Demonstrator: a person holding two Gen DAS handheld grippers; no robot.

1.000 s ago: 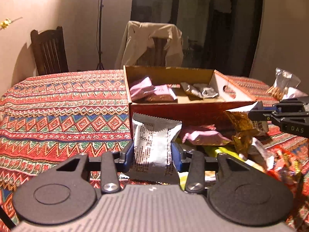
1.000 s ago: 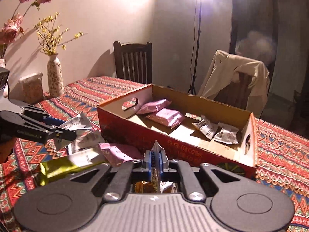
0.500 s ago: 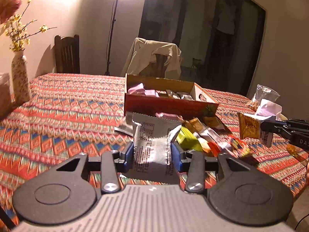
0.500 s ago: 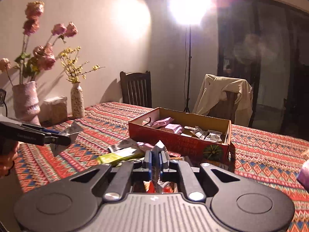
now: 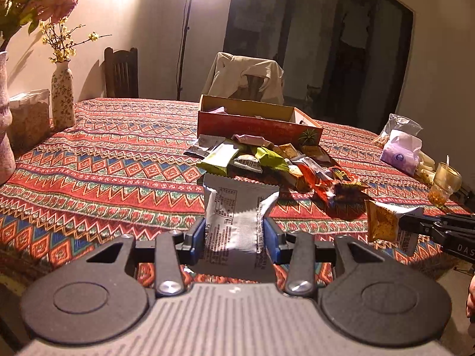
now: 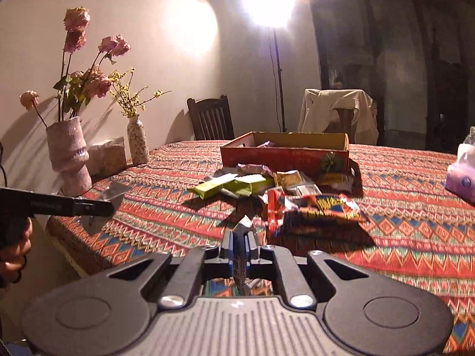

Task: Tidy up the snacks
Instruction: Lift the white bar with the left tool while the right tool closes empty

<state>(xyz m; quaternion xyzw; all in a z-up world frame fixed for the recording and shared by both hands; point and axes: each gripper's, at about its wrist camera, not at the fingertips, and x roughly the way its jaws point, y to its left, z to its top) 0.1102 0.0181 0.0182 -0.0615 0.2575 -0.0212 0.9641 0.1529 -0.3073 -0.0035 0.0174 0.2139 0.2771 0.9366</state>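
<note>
My left gripper (image 5: 234, 234) is shut on a silver snack packet (image 5: 237, 207) that stands upright between its blue pads, above the near edge of the table. In the right wrist view the right gripper (image 6: 239, 244) is shut on a thin packet seen edge-on (image 6: 243, 228). Seen from the left wrist, that same orange and white packet (image 5: 383, 222) hangs at the right. A red cardboard box (image 5: 255, 124) with a few packets inside stands far back on the table. A pile of loose snack packets (image 5: 276, 163) lies in front of it.
The table wears a red patterned cloth (image 5: 104, 160). Two vases with flowers (image 6: 69, 154) (image 6: 138, 142) and a small container (image 6: 107, 154) stand at its left side. A purple tissue pack (image 5: 402, 151), a clear bag and a glass (image 5: 445, 184) sit at the right. Two chairs stand behind the table.
Both grippers have pulled back from the box to the near edge of the table, each still holding its packet. The box and pile now look much farther away.
</note>
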